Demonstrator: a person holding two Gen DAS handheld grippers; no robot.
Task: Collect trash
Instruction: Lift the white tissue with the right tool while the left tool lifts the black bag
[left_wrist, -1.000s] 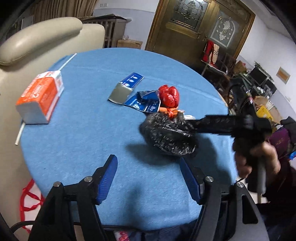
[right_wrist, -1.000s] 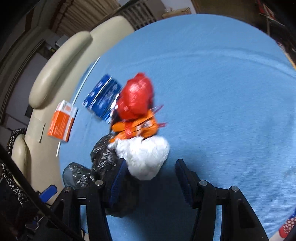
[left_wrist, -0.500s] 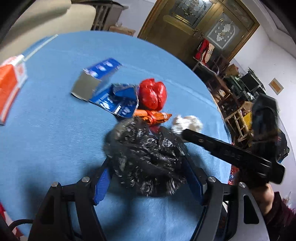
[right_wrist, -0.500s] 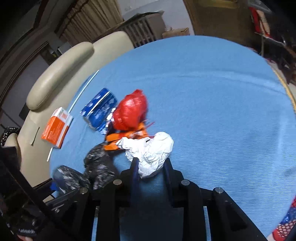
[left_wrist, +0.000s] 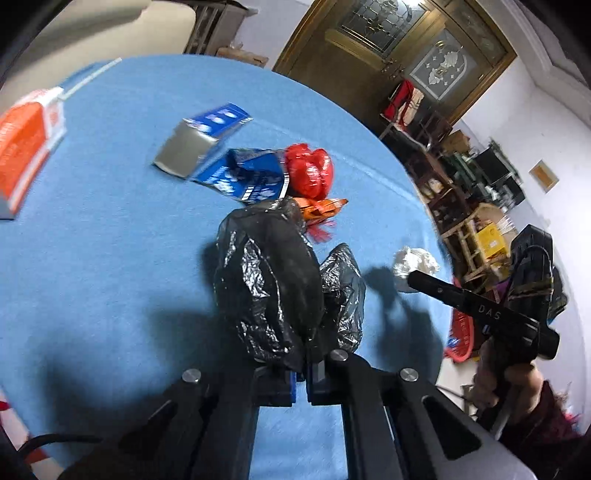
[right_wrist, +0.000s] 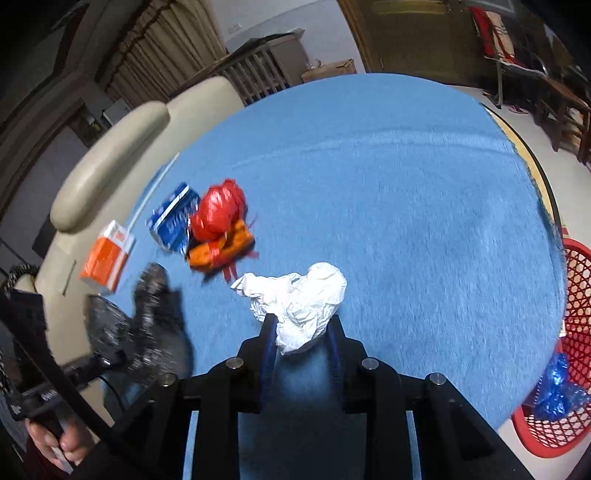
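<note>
Closing on their loads is what both claws have just done, and that is the change that matters. A second ago the left gripper (left_wrist: 302, 373) stood spread wide over bare blue cloth with the black bag (left_wrist: 271, 280) lying ahead of it; now its jaws are pressed together on the near edge of that bag, which bulges up in front of them. The right gripper (right_wrist: 301, 334) was spread around the white crumpled paper (right_wrist: 299, 304) and now pinches it between its blue pads, the wad sticking out above the fingertips (its jaws stand a little apart only because the paper fills them).

So two pieces of trash are in hand at once, both over the round table (right_wrist: 406, 184). From the left wrist view the paper looks lifted clear of the cloth, near the table's right edge; whether the bag has left the cloth I cannot tell.

Left on the table are the red bag (left_wrist: 308, 173), the orange wrapper (left_wrist: 319, 208) touching it, the blue cartons (left_wrist: 236, 162) just beside them, and the orange box (left_wrist: 22, 155) well apart near the far left edge.

A red basket (right_wrist: 576, 306) sits beyond the right edge with something blue already inside, so I judge it the drop point. Carrying the paper there is probably next, with four pieces yet to gather.
</note>
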